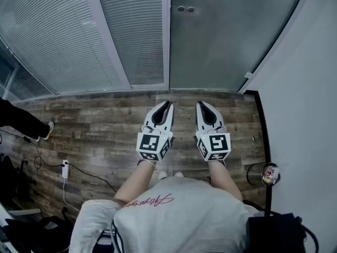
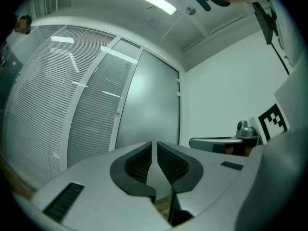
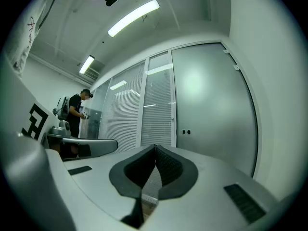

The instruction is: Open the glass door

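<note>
The tall frosted grey glass door (image 1: 231,36) is straight ahead of the person, beside the white wall (image 1: 305,88). It is likely heavy and rigid, with a smooth face that gives padded jaws little to bite on and chips if knocked. No handle shows, only two small round dark fittings (image 1: 185,9) near the door's left edge. Small clips (image 3: 230,59) on its right edge look like hinges, so the fitting side is probably the one to push or take hold of.

The left gripper (image 2: 154,143) has its jaws drawn together to a thin slit with nothing between. The right gripper (image 3: 155,147) is clenched tip to tip and also empty. Both are well short of the door.

Only the head view shows the wood-plank floor (image 1: 105,125) between the grippers and the door. Only the right gripper view shows the fittings on the upright door and a dark-clothed person (image 3: 76,114) standing far left of it.
</note>
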`<action>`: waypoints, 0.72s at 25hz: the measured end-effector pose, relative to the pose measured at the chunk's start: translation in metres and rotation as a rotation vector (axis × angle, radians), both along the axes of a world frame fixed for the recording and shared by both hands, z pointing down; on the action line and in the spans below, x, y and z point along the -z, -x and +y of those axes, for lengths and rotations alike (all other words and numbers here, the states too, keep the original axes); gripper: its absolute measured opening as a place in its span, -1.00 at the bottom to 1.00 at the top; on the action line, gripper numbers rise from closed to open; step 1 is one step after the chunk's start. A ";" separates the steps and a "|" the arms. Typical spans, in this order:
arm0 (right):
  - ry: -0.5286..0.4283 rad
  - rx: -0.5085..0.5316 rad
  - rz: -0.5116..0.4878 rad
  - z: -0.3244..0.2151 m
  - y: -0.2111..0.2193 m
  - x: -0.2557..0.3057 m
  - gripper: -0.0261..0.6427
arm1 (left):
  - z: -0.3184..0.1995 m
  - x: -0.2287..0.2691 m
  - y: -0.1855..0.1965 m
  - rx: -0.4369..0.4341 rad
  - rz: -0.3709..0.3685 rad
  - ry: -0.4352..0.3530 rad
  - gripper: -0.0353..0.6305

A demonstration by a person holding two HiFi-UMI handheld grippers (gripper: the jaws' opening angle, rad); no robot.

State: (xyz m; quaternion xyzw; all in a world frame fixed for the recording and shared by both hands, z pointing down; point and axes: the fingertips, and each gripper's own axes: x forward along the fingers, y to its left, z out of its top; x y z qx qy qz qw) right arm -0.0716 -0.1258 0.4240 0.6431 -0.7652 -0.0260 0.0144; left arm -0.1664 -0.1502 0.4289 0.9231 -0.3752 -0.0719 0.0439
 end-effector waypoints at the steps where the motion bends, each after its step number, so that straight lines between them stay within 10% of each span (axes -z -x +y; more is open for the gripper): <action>1: 0.000 0.003 -0.010 -0.001 0.000 0.000 -0.87 | 0.000 0.000 -0.001 -0.001 -0.001 0.000 -0.75; 18: -0.036 0.001 -0.044 -0.009 -0.030 0.010 -0.87 | -0.012 0.000 -0.026 0.015 -0.004 -0.008 -0.77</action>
